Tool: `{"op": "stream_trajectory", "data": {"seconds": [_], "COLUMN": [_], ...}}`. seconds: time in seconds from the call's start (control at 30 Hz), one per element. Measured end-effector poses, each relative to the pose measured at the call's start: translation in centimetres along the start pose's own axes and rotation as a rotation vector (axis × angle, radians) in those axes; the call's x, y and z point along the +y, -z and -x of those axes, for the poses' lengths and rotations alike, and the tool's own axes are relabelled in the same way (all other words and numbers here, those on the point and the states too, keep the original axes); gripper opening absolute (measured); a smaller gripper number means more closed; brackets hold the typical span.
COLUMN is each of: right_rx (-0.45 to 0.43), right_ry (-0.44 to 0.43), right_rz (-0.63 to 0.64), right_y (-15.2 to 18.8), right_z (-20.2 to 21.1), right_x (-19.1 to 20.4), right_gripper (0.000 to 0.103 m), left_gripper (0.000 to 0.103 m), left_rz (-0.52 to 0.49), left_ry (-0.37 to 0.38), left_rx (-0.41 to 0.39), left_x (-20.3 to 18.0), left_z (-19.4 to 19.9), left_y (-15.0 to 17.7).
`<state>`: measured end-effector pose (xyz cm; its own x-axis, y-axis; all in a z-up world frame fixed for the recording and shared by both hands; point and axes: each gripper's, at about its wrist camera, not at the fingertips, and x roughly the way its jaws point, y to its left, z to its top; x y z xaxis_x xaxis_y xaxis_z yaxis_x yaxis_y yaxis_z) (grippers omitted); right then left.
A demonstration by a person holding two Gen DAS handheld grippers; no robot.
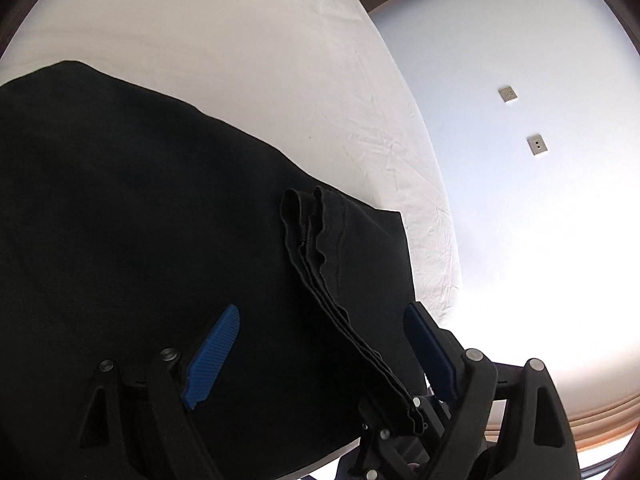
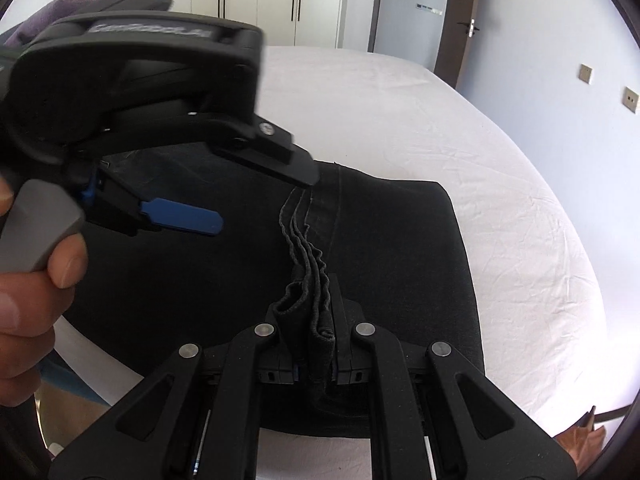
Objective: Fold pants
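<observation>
Bedroom, white-sheeted bed (image 2: 400,120) filling both views, pale wall with switch plates (image 2: 586,74) on the right, wardrobe doors (image 2: 260,0) behind. Black pants (image 2: 400,260) lie spread on the sheet near the bed's front edge, already doubled over into a broad dark slab.

Right gripper (image 2: 320,364) clenched on the bunched hems (image 2: 308,264): several stacked fabric edges run straight out from between its closed fingers and away across the cloth. Judged reason for the pinch: it keeps the layered edges aligned as one bundle so the next fold carries them together.

Left gripper (image 1: 320,344) released, blue pads (image 1: 212,360) spread wide with the hem strip (image 1: 320,264) passing between them but touching neither; in the right wrist view it hovers above the pants, held by a person's hand (image 2: 24,280). Looks like it let go so the right side takes the hold alone.

Orientation: hem bundle's long axis runs from the right gripper toward the far side of the bed; the folded pants body extends crosswise to it, mostly leftward, with a squared folded corner (image 2: 440,188) to the right.
</observation>
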<state>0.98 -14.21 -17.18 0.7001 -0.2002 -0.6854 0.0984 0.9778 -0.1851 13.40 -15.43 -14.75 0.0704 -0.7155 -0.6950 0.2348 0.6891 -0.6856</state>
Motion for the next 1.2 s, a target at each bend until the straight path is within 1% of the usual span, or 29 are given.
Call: {"op": "stream_trajectory", "data": {"seconds": [0.13,0.17,0.2,0.23,0.27,0.3,0.33,0.4,0.57,0.6,0.7,0.8,0.93,0.97,1.2], "right_rx": [-0.029,-0.033,-0.034,-0.033,-0.032,-0.032,-0.031,-0.028,-0.023,-0.022,-0.012,0.011,0.082,0.1,0.165], "right_ry": [0.005,0.005,0.005,0.006,0.005,0.003,0.002,-0.001,-0.024,-0.03,-0.059,-0.114,-0.25,-0.272,-0.362], "right_rz": [0.021,0.027,0.035,0.045,0.053,0.059,0.062,0.064,0.078,0.088,0.119,0.125,0.034,0.02,0.042], "right_y": [1.1,1.3,1.4,1.6,1.7,1.9,2.0,2.2,1.8,1.3,0.8,0.1,-0.5,-0.6,-1.2], "right_z": [1.7,1.9,2.0,2.2,2.4,2.5,2.6,3.1,3.7,4.4,4.4,4.1,2.6,2.2,1.0], "right_x": [1.4,1.6,1.8,2.0,2.3,2.5,2.7,3.0,4.4,5.0,6.8,8.6,10.0,10.4,15.2], "right_gripper": [0.008,0.008,0.009,0.009,0.009,0.009,0.009,0.009,0.009,0.009,0.009,0.009,0.009,0.009,0.009], "left_gripper": [0.085,0.081,0.068,0.058,0.033,0.014,0.012,0.009,0.009,0.009,0.009,0.009,0.009,0.009,0.009], "left_rz": [0.011,0.009,0.002,-0.008,-0.017,-0.035,-0.062,-0.101,-0.219,-0.235,-0.266,-0.288,-0.3,-0.301,-0.318], "left_ry": [-0.037,-0.039,-0.041,-0.044,-0.044,-0.054,-0.074,-0.074,-0.112,-0.118,-0.134,-0.159,-0.181,-0.188,-0.252], "left_rx": [0.045,0.045,0.051,0.067,0.084,0.094,0.09,0.092,0.099,0.103,0.111,0.115,0.121,0.123,0.137], "left_x": [-0.4,-0.6,-0.8,-1.0,-1.2,-1.4,-1.7,-2.1,-2.7,-2.6,-1.4,0.3,2.5,3.1,6.1], "left_z": [-1.9,-2.1,-2.4,-2.7,-3.1,-3.4,-3.3,-3.1,-1.5,-1.1,0.3,1.6,3.1,3.4,5.1], "left_y": [-0.8,-1.0,-1.1,-1.3,-1.8,-2.1,-2.2,-2.3,-3.0,-3.1,-3.3,-3.8,-4.5,-4.7,-5.9]}}
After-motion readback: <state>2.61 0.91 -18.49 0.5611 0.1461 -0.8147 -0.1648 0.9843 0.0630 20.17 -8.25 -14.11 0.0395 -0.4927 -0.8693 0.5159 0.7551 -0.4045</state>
